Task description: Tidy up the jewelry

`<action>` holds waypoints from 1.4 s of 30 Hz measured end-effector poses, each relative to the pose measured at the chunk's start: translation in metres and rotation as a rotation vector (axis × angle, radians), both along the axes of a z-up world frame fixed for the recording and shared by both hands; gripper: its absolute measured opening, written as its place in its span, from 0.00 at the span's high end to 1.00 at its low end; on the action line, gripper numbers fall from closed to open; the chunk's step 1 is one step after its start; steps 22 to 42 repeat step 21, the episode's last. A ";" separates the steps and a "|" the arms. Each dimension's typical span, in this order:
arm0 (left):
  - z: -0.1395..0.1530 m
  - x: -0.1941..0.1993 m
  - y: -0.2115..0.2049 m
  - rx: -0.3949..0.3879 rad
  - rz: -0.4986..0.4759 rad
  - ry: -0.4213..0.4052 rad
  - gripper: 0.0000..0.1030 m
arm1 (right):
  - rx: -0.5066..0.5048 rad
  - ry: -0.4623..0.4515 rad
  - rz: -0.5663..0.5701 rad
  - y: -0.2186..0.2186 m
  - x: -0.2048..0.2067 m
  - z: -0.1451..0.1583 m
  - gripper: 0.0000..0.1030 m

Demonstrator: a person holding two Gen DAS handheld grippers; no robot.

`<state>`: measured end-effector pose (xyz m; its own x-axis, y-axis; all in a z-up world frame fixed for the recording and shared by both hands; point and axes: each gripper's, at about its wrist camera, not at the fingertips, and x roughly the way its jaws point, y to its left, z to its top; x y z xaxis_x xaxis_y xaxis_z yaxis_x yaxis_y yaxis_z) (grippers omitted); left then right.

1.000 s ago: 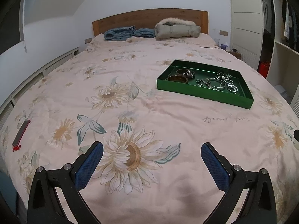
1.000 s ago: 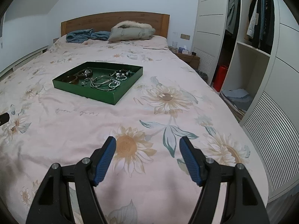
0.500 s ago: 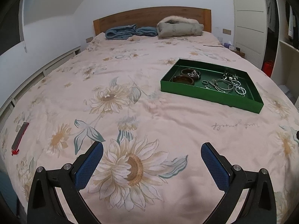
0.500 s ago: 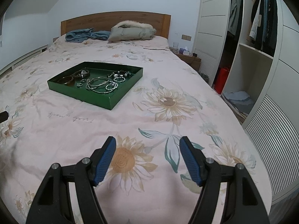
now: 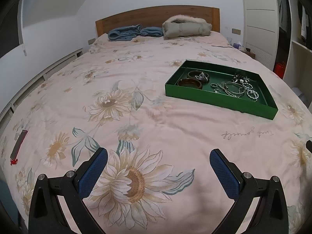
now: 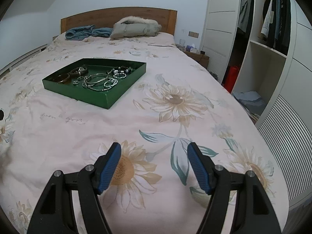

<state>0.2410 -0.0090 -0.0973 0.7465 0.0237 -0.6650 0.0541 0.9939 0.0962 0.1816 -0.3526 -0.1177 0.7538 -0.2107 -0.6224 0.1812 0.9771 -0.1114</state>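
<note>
Both tongs, left tongs (image 5: 158, 162) and right tongs (image 6: 154, 157), have drifted closer to the green tray (image 5: 218, 99) on the bed (image 5: 136, 117), spread wide, gripping nothing. Bracelets (image 5: 190, 83) and rings (image 5: 214, 85) lie inside it, loosely heaped; whether sorting is finished or pending, I cannot tell.

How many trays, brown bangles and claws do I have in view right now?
green tray: 1
brown bangles: 2, side by side at the tray's left end
claws: 2, the left claw and the right claw, both open and empty over the bedspread
Total: 5
The silver pieces are too tangled to count.
</note>
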 end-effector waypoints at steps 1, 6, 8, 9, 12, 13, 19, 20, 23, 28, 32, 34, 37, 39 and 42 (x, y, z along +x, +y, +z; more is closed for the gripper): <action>0.000 0.001 0.000 -0.003 0.001 0.000 0.00 | 0.002 0.003 0.001 0.000 0.001 -0.001 0.33; -0.003 0.007 0.000 -0.014 0.001 -0.006 0.00 | 0.000 0.011 -0.002 -0.002 0.006 -0.008 0.33; -0.005 0.009 0.001 -0.020 0.001 -0.007 0.00 | 0.002 0.014 -0.007 -0.004 0.008 -0.010 0.33; -0.005 0.010 0.002 -0.023 0.000 -0.005 0.00 | 0.003 0.014 -0.009 -0.005 0.009 -0.011 0.32; -0.009 0.012 0.003 -0.027 -0.006 -0.001 0.00 | -0.002 0.012 -0.014 -0.006 0.011 -0.012 0.27; -0.010 0.012 0.004 -0.024 -0.006 0.000 0.00 | -0.003 0.011 -0.016 -0.006 0.012 -0.012 0.27; -0.014 0.013 0.006 -0.031 -0.006 0.005 0.00 | -0.002 0.012 -0.016 -0.007 0.014 -0.014 0.26; -0.014 0.014 0.007 -0.031 -0.005 0.005 0.00 | -0.001 0.013 -0.015 -0.007 0.015 -0.014 0.26; -0.014 0.013 0.007 -0.031 -0.004 0.004 0.00 | 0.003 0.016 -0.014 -0.008 0.016 -0.015 0.26; -0.014 0.013 0.007 -0.031 -0.004 0.004 0.00 | 0.003 0.016 -0.014 -0.008 0.016 -0.015 0.26; -0.014 0.013 0.007 -0.031 -0.004 0.004 0.00 | 0.003 0.016 -0.014 -0.008 0.016 -0.015 0.26; -0.014 0.013 0.007 -0.031 -0.004 0.004 0.00 | 0.003 0.016 -0.014 -0.008 0.016 -0.015 0.26; -0.014 0.013 0.007 -0.031 -0.004 0.004 0.00 | 0.003 0.016 -0.014 -0.008 0.016 -0.015 0.26; -0.014 0.013 0.007 -0.031 -0.004 0.004 0.00 | 0.003 0.016 -0.014 -0.008 0.016 -0.015 0.26; -0.014 0.013 0.007 -0.031 -0.004 0.004 0.00 | 0.003 0.016 -0.014 -0.008 0.016 -0.015 0.26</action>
